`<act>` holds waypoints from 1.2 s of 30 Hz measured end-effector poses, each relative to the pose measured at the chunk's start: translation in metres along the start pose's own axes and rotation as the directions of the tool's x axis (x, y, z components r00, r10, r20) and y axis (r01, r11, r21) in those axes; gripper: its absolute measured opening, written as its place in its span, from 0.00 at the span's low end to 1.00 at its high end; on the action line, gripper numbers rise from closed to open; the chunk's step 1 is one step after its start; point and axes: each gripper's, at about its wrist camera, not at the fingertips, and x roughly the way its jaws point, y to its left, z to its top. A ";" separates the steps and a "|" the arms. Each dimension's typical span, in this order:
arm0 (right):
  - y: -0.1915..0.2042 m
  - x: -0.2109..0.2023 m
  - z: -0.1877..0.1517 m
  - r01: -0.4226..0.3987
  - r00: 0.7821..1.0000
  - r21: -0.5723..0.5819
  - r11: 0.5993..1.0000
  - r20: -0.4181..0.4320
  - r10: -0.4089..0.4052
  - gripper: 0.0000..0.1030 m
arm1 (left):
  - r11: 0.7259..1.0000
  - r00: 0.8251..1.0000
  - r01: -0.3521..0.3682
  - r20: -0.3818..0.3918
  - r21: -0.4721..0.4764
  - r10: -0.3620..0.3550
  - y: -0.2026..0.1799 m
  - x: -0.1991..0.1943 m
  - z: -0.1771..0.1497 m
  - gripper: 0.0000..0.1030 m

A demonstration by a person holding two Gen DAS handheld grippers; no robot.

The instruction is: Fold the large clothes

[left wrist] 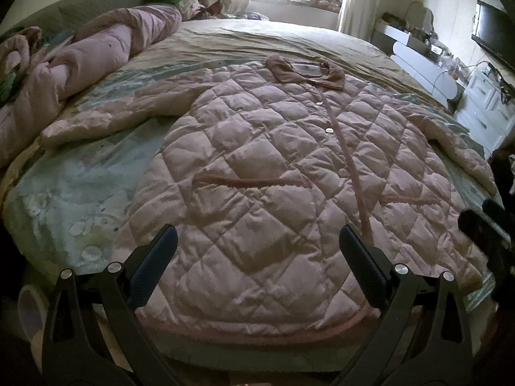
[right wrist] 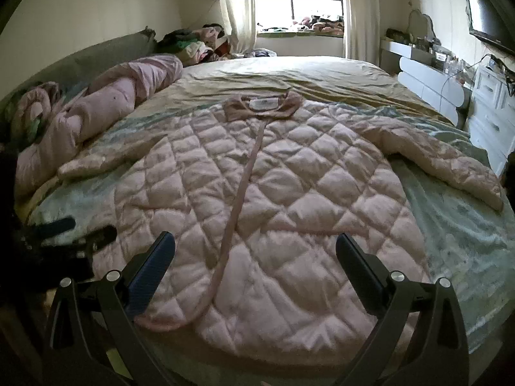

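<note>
**Quilted coat spread flat on the bed, both tongs wide**

Daylight from the window [right wrist: 299, 6] at the far wall falls across a wide bed [left wrist: 289, 41] covered by an olive sheet and a pale blue-green patterned cover. A pink quilted coat [left wrist: 273, 193] lies face up on the near half of the bed, hem toward the cameras, brown collar [left wrist: 305, 72] toward the window, both sleeves spread out to the sides. A rolled pink duvet [left wrist: 96, 58] lies along the left edge, apart from the coat. The left tongs [left wrist: 257, 254] hover over the hem with fingers wide apart, holding nothing. The right tongs [right wrist: 256, 259] hover likewise, wide and empty, over the hem to the right of the front placket. White drawers [right wrist: 492, 109] stand on the right.
</note>
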 end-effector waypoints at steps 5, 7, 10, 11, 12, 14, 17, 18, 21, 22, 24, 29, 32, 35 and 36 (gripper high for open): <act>-0.004 0.015 0.024 0.022 1.000 -0.014 1.000 0.011 -0.022 0.96 | 1.000 1.000 0.011 -0.014 0.013 -0.010 -0.002 0.017 0.016 0.91; -0.006 0.019 0.031 0.030 0.999 -0.014 0.999 0.020 -0.030 0.96 | 1.000 0.999 0.014 -0.029 0.022 -0.013 -0.004 0.026 0.024 0.91; -0.013 0.027 0.043 0.039 0.999 -0.004 0.999 0.027 -0.039 0.96 | 0.999 0.999 0.014 -0.040 0.030 -0.013 -0.007 0.035 0.037 0.91; -0.016 0.030 0.047 0.041 0.999 0.000 0.999 0.027 -0.041 0.96 | 0.999 0.999 0.014 -0.037 0.028 -0.013 -0.008 0.037 0.042 0.91; -0.019 0.033 0.052 0.047 0.999 0.005 0.999 0.021 -0.047 0.96 | 1.000 0.999 0.016 -0.032 0.026 -0.015 -0.009 0.039 0.047 0.91; -0.025 0.037 0.060 0.054 0.998 0.013 0.998 0.023 -0.054 0.96 | 0.999 0.999 0.027 -0.023 0.018 -0.026 -0.011 0.041 0.057 0.91; -0.034 0.043 0.070 0.063 0.998 0.031 0.998 0.023 -0.063 0.96 | 0.999 0.999 0.038 -0.014 0.021 -0.037 -0.016 0.046 0.072 0.91; -0.038 0.044 0.074 0.069 0.997 0.040 0.997 0.023 -0.070 0.96 | 0.999 0.999 0.040 -0.013 0.025 -0.040 -0.018 0.048 0.077 0.91; -0.049 0.048 0.083 0.084 0.996 0.053 0.995 0.029 -0.085 0.96 | 0.998 0.998 0.054 -0.019 0.039 -0.053 -0.026 0.055 0.090 0.91; -0.054 0.050 0.087 0.089 0.996 0.063 0.994 0.028 -0.091 0.96 | 0.997 0.998 0.058 -0.020 0.043 -0.057 -0.029 0.057 0.094 0.91; -0.065 0.053 0.092 0.096 0.995 0.086 0.992 0.027 -0.099 0.96 | 0.997 0.998 0.059 -0.018 0.052 -0.058 -0.035 0.062 0.103 0.91; -0.104 0.065 0.103 0.143 0.989 0.165 0.976 0.015 -0.148 0.96 | 0.994 0.996 0.086 -0.034 0.073 -0.084 -0.054 0.075 0.122 0.91; -0.136 0.074 0.107 0.187 0.982 0.226 0.956 -0.005 -0.191 0.96 | 0.992 0.995 0.091 -0.034 0.083 -0.089 -0.067 0.085 0.132 0.91; -0.173 0.084 0.108 0.226 0.973 0.296 0.928 -0.032 -0.227 0.96 | 0.991 0.995 0.098 -0.037 0.092 -0.095 -0.080 0.095 0.141 0.91; -0.188 0.088 0.108 0.239 0.970 0.322 0.916 -0.040 -0.239 0.96 | 0.991 0.995 0.097 -0.036 0.096 -0.094 -0.084 0.098 0.143 0.91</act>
